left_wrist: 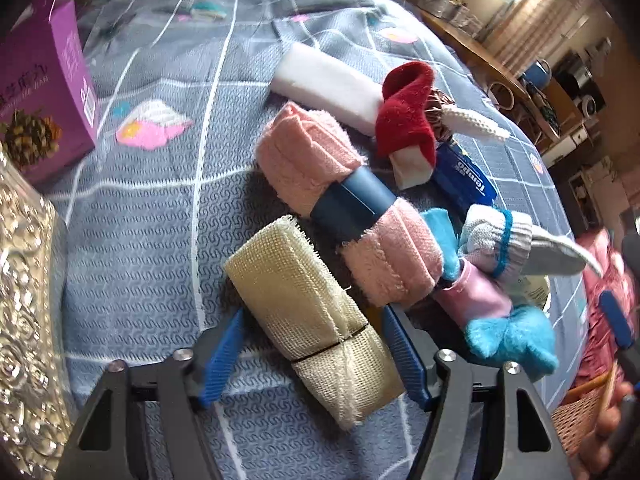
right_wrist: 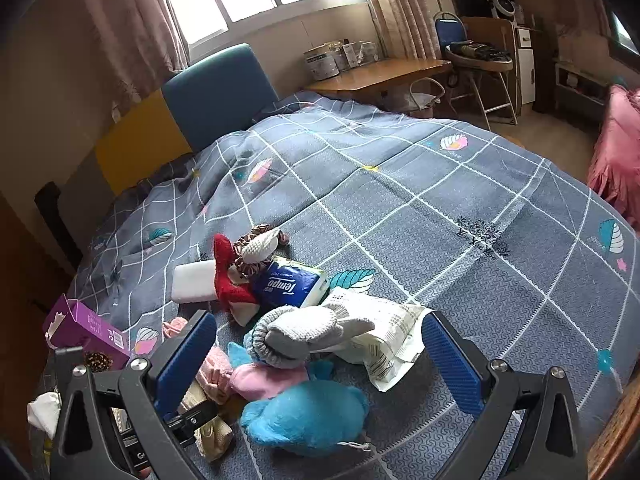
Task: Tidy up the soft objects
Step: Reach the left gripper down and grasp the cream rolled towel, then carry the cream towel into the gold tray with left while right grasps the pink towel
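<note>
The left gripper [left_wrist: 312,354] is over the cream mesh roll [left_wrist: 308,316], with one blue pad on each side of it. The jaws are spread and I see a small gap at both pads, so I judge the roll is bracketed but not yet pinched. To do this step well, the pads should close on the middle of the roll, near the dark band, and not too hard, because the cloth is soft and can slip out at the end.

Just beyond it lies the pink towel [left_wrist: 340,204] with a blue sleeve, almost touching the roll. On the right side is the blue plush [left_wrist: 512,338], very close to the right pad, so the lift should go straight up.

The right gripper [right_wrist: 320,356] is wide open over the pile and holds nothing; the grey glove [right_wrist: 300,334] is between its jaws, not touched.

Farther are the red cloth [left_wrist: 404,116], the white foam [left_wrist: 324,84] and the Tempo pack [right_wrist: 288,284].

The bedspread [left_wrist: 152,208] on the left is free up to the purple box [left_wrist: 48,80] and a silver box [left_wrist: 20,300] at the edge. Past the pile, the bed is open as well.
</note>
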`<state>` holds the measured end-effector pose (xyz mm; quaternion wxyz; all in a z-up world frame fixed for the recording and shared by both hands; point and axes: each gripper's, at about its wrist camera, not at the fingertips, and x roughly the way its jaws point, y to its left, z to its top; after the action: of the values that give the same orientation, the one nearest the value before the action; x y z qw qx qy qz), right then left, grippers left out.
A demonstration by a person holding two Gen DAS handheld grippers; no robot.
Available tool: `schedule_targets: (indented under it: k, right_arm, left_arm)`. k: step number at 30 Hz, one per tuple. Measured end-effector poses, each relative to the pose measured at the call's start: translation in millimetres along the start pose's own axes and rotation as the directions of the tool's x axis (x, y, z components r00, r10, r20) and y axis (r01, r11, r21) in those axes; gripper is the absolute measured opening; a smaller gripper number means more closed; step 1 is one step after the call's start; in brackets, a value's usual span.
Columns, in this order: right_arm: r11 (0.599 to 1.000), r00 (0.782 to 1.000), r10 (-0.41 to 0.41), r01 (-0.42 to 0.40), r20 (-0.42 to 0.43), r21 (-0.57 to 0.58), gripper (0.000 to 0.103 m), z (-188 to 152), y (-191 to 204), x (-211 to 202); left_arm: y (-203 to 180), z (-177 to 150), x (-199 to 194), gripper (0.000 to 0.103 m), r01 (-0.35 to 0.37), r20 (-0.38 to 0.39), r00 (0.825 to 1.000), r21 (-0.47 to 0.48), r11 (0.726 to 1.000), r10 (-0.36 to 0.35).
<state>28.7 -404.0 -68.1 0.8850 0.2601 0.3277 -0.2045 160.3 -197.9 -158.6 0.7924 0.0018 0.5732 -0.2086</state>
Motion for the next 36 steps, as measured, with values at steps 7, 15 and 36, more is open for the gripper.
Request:
schedule_targets:
  k: [7, 15, 36]
  right_arm:
    - [0.996, 0.999, 0.024, -0.027, -0.036, -0.083, 0.096, -4.4, 15.2, 6.2]
    - [0.980, 0.991, 0.010, -0.035, -0.132, -0.195, 0.089, -2.4, 41.3, 25.0]
    - [0.766, 0.918, -0.063, -0.208, -0.392, -0.609, 0.048, -67.7, 147.9, 146.1]
  left_arm:
    - [6.9, -19.0, -25.4, 0.047, 0.056, 0.015, 0.998, 0.075, 0.996, -0.057]
    - [7.8, 19.1, -117.6, 0.047, 0.069, 0.182, 0.979, 0.138, 0.988, -0.094]
    - [262.6, 93.8, -230.8, 0.048, -0.217, 0.369, 0.864, -0.344, 0.914, 0.344]
